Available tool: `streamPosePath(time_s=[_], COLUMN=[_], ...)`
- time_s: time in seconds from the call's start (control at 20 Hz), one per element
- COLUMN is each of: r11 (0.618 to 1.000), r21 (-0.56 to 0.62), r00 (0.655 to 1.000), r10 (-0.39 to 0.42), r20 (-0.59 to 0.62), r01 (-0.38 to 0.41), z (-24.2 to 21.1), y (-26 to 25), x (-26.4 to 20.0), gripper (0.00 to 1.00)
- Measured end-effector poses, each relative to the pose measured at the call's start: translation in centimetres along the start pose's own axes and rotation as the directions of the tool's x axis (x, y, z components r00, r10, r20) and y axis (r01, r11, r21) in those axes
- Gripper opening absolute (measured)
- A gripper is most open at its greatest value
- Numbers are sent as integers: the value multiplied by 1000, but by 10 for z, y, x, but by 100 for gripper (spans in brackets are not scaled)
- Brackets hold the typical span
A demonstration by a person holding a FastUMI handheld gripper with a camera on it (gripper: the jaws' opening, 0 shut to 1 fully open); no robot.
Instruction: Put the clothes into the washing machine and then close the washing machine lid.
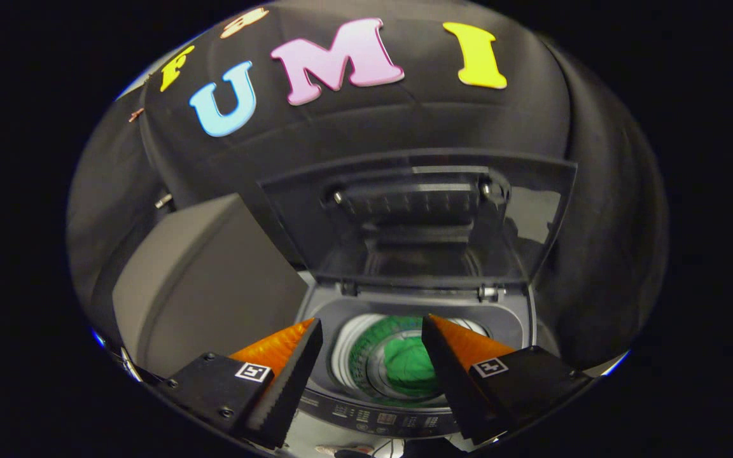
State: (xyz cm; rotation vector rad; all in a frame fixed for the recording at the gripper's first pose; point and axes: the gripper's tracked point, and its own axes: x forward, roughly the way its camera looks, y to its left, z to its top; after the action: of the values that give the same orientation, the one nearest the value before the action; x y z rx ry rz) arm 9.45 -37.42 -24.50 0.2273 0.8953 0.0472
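The gripper (371, 334) hangs over the washing machine (417, 305), jaws apart and empty; green clothes (412, 367) lie in the drum beyond them, lid (417, 216) raised.

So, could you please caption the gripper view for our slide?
Open gripper above washing machine, green garment in drum, lid raised.

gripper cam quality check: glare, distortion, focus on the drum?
Gripper view: strong fisheye bowing of the open lid and washer rim; lid glass carries reflections; green garment in the drum is bright, soft in detail; open tongs sharp, holding nothing; booth dim around the grey box.
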Motion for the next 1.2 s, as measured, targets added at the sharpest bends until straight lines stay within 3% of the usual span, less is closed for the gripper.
streamPosePath(time_s=[0.25,0.4,0.55,0.75,1.2], r11=[994,982,984,993,990], r21=[-88,-185,-159,-10,-64], r00=[977,950,960,988,983], r10=[78,31,-38,-119,-113], r20=[197,311,276,94,142], r01=[-62,29,84,121,123], z=[90,144,169,151,140], y=[22,8,-16,-50,-46], x=[-30,-4,41,93,89], gripper=[99,98,98,98,100])
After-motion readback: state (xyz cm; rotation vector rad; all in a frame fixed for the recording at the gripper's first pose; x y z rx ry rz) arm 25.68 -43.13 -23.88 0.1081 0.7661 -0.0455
